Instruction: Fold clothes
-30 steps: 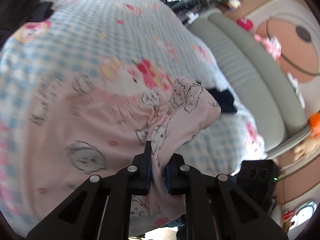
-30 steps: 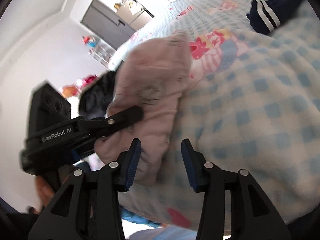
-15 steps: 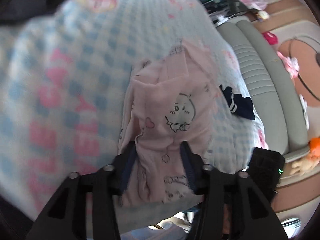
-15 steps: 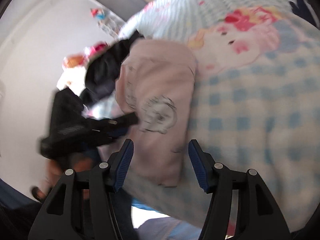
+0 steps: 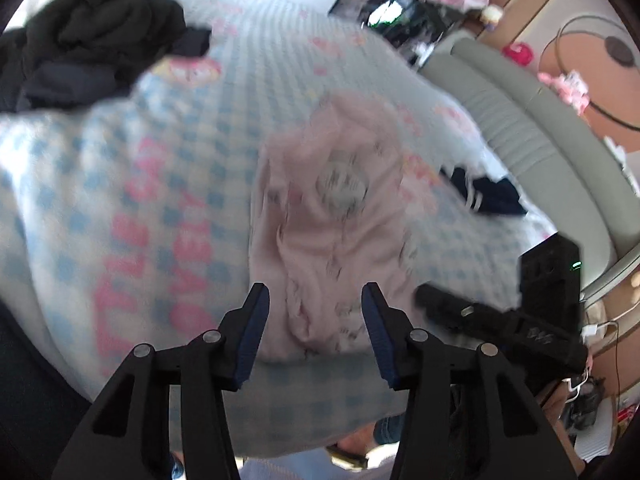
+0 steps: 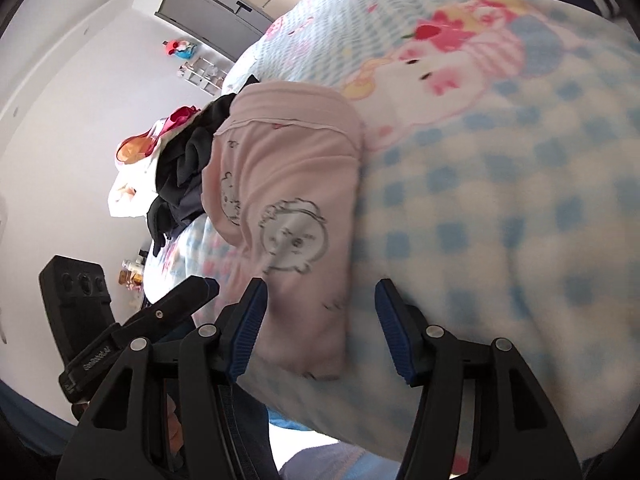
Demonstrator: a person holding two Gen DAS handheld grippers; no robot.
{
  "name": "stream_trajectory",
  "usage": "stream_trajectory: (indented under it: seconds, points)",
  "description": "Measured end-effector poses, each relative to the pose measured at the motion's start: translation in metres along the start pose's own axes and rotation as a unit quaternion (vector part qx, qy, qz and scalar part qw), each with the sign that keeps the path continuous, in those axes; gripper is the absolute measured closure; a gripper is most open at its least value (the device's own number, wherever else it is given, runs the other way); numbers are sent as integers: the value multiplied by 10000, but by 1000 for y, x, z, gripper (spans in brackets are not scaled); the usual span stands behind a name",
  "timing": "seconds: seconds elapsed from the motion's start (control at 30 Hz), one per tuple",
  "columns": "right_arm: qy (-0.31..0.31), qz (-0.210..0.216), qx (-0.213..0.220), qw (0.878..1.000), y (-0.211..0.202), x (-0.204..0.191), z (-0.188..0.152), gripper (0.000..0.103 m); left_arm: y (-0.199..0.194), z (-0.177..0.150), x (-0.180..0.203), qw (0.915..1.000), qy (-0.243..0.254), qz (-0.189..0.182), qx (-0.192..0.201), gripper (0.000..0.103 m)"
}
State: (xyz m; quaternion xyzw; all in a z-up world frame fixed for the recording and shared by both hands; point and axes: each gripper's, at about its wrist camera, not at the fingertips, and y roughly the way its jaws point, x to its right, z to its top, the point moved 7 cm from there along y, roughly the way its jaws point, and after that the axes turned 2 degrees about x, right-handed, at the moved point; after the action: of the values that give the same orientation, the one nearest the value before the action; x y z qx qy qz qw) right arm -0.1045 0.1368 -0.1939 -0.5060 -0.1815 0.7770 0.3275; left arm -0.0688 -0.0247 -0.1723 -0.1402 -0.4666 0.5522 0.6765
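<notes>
A pink garment with cartoon prints (image 5: 332, 232) lies folded on the blue-checked blanket (image 5: 120, 184), near its front edge. It also shows in the right wrist view (image 6: 288, 216) as a narrow folded strip. My left gripper (image 5: 315, 328) is open and empty, its jaws standing either side of the garment's near end. My right gripper (image 6: 320, 324) is open and empty, just before the garment's near corner. The right gripper also shows in the left wrist view (image 5: 480, 320), and the left gripper in the right wrist view (image 6: 176, 304).
A pile of dark clothes (image 5: 88, 40) lies at the far left of the bed, also seen in the right wrist view (image 6: 184, 176). A navy striped garment (image 5: 484, 194) lies to the right. A grey headboard (image 5: 540, 152) borders the bed. The blanket's front edge (image 6: 400, 432) is just below the grippers.
My left gripper let go of the pink garment and opened wide. The garment now lies folded over on the blanket. Both grippers have pulled back toward the bed's front edge.
</notes>
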Motion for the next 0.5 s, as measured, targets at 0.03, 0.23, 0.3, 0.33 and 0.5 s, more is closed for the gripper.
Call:
stream_trajectory:
  seconds: [0.03, 0.23, 0.3, 0.33, 0.5]
  points:
    - [-39, -55, 8, 10000, -3, 3, -1, 46, 6, -2, -1, 9999, -4, 56, -99, 54]
    - [-334, -235, 38, 9992, -7, 0, -7, 45, 5, 4, -2, 9995, 202, 251, 48, 94]
    - [-441, -285, 49, 9986, -7, -2, -9, 45, -10, 7, 4, 9985, 361, 249, 338, 94]
    - [-435, -269, 58, 9987, -7, -2, -10, 45, -18, 9, 7, 9976, 441, 248, 483, 94]
    - [-272, -103, 129, 9995, -9, -1, -8, 44, -25, 7, -5, 9972, 295, 534, 443, 94]
